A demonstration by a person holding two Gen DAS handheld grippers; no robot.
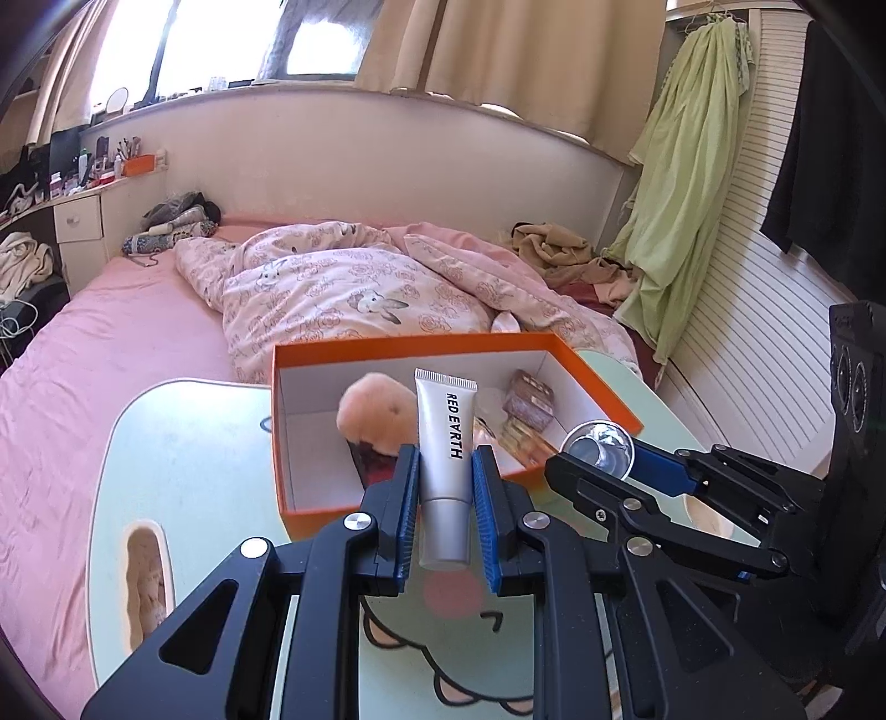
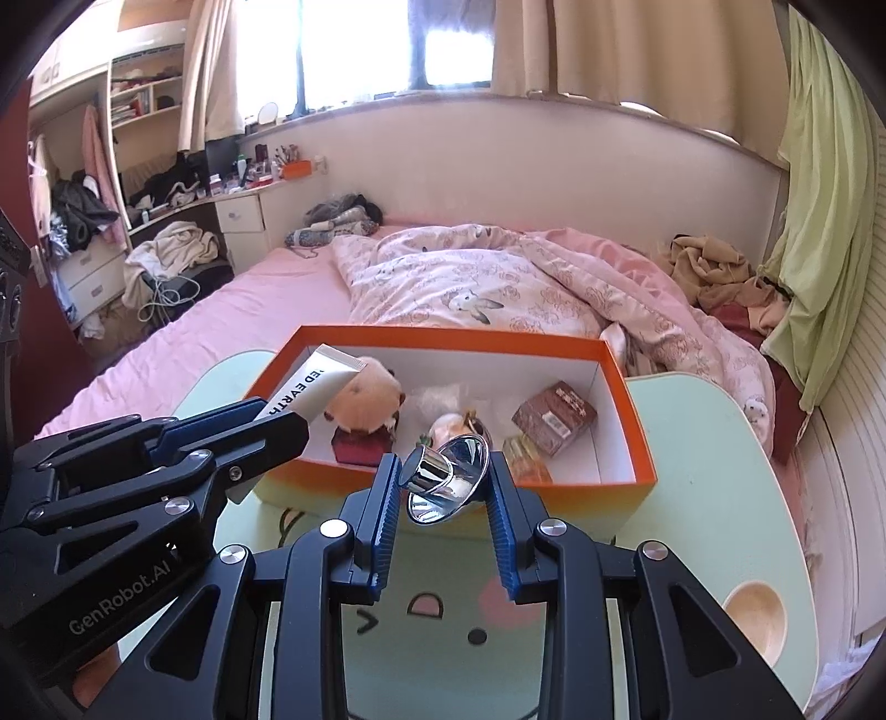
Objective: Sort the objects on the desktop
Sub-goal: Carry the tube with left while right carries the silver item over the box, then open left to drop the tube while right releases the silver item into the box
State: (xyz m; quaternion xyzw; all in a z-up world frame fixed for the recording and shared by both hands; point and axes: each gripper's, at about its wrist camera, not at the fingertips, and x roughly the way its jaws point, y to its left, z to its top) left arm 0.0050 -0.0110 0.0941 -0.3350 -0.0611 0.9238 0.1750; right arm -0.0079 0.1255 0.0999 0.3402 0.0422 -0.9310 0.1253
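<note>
The left tool [image 1: 446, 493] pinches a silver Red Earth tube [image 1: 447, 459] upright over the orange box's [image 1: 354, 512] near edge. Beside it, the right tool [image 2: 443, 487] clamps a shiny metal funnel-shaped cup [image 2: 446, 479] above the pale green worktop [image 2: 692, 443].

A home bedroom: unmade pink bed [image 1: 138, 343], curtained window [image 2: 387, 50], cluttered shelves [image 2: 147, 105].
</note>
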